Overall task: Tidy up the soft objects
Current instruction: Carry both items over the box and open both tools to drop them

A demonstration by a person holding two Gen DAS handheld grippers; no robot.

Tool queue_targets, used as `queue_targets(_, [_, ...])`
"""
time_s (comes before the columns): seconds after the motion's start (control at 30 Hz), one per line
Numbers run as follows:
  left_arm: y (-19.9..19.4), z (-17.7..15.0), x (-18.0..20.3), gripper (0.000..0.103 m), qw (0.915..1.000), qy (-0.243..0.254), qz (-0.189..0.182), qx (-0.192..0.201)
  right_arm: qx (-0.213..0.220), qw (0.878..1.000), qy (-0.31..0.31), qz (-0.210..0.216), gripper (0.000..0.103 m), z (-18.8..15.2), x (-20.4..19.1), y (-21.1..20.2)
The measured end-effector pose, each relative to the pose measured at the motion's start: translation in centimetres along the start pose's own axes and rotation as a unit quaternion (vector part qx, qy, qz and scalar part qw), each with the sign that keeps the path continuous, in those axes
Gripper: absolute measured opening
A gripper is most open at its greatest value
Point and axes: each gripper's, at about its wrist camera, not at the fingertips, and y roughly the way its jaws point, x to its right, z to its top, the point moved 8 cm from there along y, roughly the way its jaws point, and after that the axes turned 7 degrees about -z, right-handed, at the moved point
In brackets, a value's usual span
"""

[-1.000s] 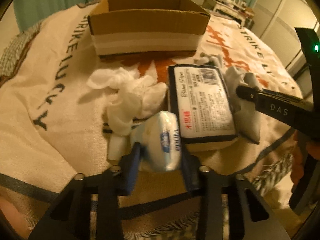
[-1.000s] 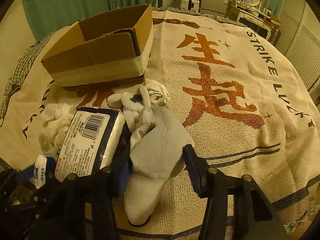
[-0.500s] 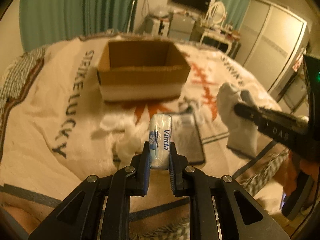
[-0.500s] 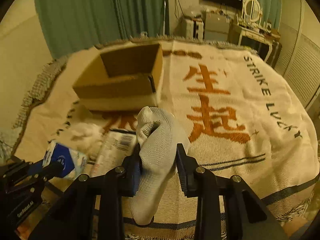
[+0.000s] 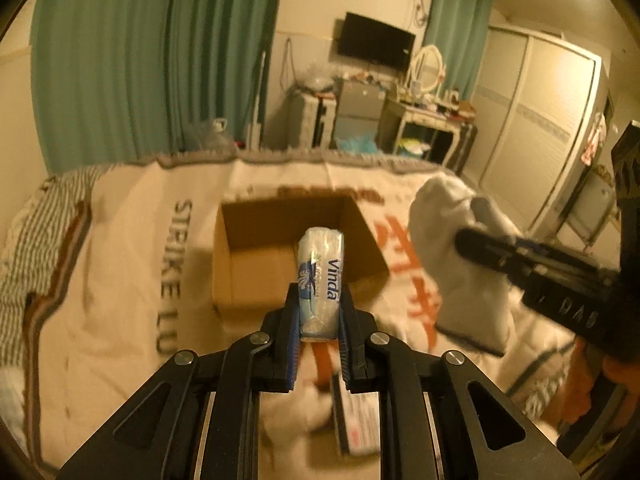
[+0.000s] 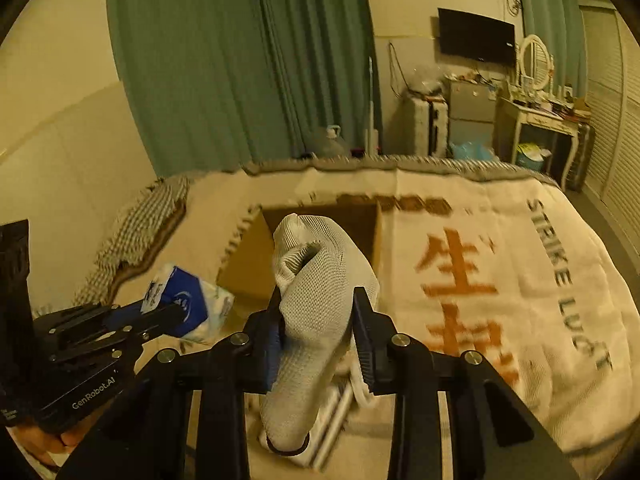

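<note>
Warm, yellowish light filled the bedroom. Long green curtains covered the far wall, a dark television hung beside them, and below it sat a cluttered dressing table with an oval mirror. Pale wardrobe doors lined the right side.

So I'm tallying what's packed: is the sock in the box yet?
No, the sock hangs clamped between the right gripper's fingers, above the blanket, short of the box.
</note>
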Motion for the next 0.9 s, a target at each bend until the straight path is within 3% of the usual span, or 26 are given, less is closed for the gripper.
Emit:
queue_targets(0.23, [7.1,4.0,-4.1,0.015,0.9997,-0.016,0.013,-0.012,-0.005,1.0,0.01,0.008,0.031,5.2,-0.1,7.8])
queue_targets(0.57, [16.3,4.3,-7.0,0.019,0.9985,0.007,0.023,-0.049,-0.059,0.997,0.037,0.019,0.031,4.7,1.8,20.0])
queue_targets(0.67, [17.5,4.1,-7.5,0.02,0.9965,0.016,0.038,-0.072,-0.061,0.997,0.038,0.018,0.035,4.7,2.0,21.3])
queue_targets(0.77, [17.4,4.3,-7.8,0.021,0.996,0.02,0.042,-0.076,-0.056,0.997,0.043,0.009,0.052,5.0,2.4,21.5])
queue_targets(0.8, [17.0,4.5,-7.8,0.028,0.996,0.017,0.042,-0.077,-0.052,0.998,0.048,0.006,0.06,5.1,2.6,21.2])
queue_targets(0.83, [16.6,4.7,-7.8,0.034,0.9961,0.014,0.042,-0.076,-0.047,0.997,0.053,0.006,0.06,5.4,2.7,20.8])
queue_targets(0.9, [15.3,5.3,-7.7,0.058,0.9968,0.01,0.046,-0.064,-0.039,0.997,0.061,0.006,0.061,6.2,3.0,19.3])
